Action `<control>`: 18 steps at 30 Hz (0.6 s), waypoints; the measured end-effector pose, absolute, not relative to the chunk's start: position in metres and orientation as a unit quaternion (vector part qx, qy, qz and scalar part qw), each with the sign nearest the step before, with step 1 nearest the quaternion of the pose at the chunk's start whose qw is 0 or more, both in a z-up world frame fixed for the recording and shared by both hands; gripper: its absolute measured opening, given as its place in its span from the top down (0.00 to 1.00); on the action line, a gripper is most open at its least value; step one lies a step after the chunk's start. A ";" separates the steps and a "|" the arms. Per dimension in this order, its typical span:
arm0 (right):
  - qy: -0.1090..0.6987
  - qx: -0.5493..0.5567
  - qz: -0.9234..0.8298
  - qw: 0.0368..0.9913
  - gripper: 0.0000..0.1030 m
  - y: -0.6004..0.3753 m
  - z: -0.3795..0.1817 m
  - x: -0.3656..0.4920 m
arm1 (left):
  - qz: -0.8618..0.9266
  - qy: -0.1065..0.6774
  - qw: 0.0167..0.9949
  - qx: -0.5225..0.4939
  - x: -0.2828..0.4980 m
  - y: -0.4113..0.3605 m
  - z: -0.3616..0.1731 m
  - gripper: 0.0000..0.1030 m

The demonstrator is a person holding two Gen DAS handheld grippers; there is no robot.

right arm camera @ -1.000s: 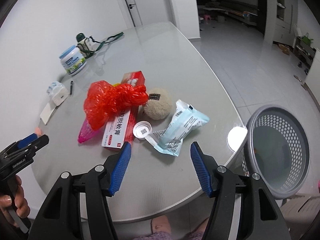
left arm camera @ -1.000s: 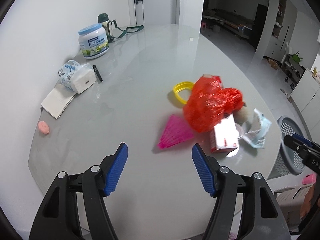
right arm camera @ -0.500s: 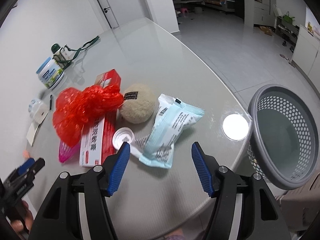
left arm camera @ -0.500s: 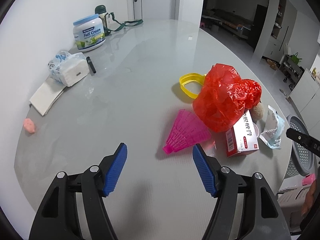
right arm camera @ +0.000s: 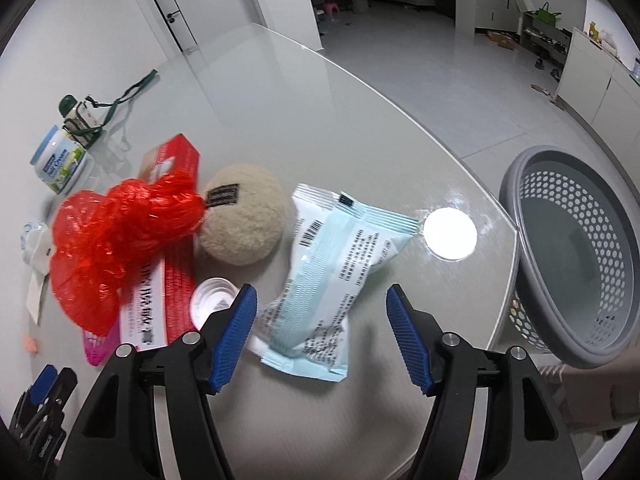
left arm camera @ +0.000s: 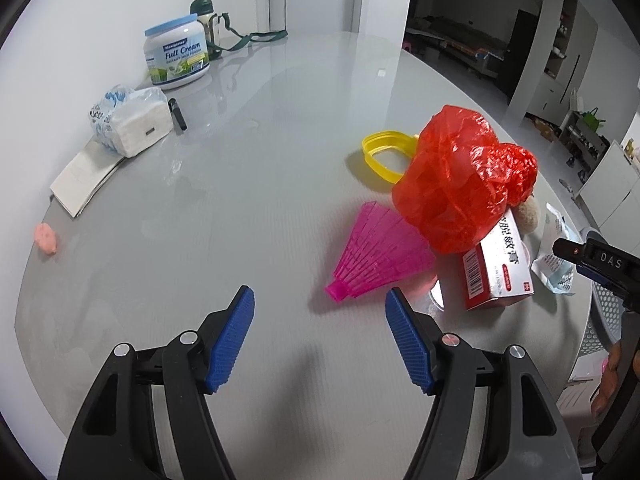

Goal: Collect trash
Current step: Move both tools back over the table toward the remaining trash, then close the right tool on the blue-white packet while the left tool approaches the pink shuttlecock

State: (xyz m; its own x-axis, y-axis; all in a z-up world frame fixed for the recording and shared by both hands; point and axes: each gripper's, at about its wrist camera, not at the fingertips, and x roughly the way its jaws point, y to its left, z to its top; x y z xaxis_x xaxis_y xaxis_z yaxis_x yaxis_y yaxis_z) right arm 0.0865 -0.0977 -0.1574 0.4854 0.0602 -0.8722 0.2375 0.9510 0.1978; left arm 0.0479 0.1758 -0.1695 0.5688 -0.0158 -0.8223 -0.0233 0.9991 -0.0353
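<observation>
"Full Cream" on blue-lidded tub; "DAS" on right hand-held gripper; Chinese characters, unread, on red-white box.

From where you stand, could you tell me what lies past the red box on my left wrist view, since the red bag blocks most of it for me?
Observer: A round beige plush ball with a dark label sits right beside the red bag, on the side you cannot see.
Operator: Thank you. Is the right gripper over anything?
Observer: Yes, the right gripper stands open over the near end of a pale blue packet; its jaws have just been opening, and the pads are not pressing on the packet.
Operator: And where would the trash go?
Observer: A grey perforated basket stands just off the table edge, to the right of the packet, with nothing visible inside it.
</observation>
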 end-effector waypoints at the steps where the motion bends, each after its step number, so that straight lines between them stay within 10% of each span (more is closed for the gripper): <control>1: 0.506 0.147 -0.054 0.848 0.37 -0.099 -0.160 0.086 | 0.003 0.465 0.885 -0.021 0.048 0.177 -0.171 0.35; 18: 0.504 0.097 -0.035 0.857 0.37 -0.120 -0.145 0.067 | -0.001 0.468 0.883 -0.041 0.053 0.180 -0.175 0.35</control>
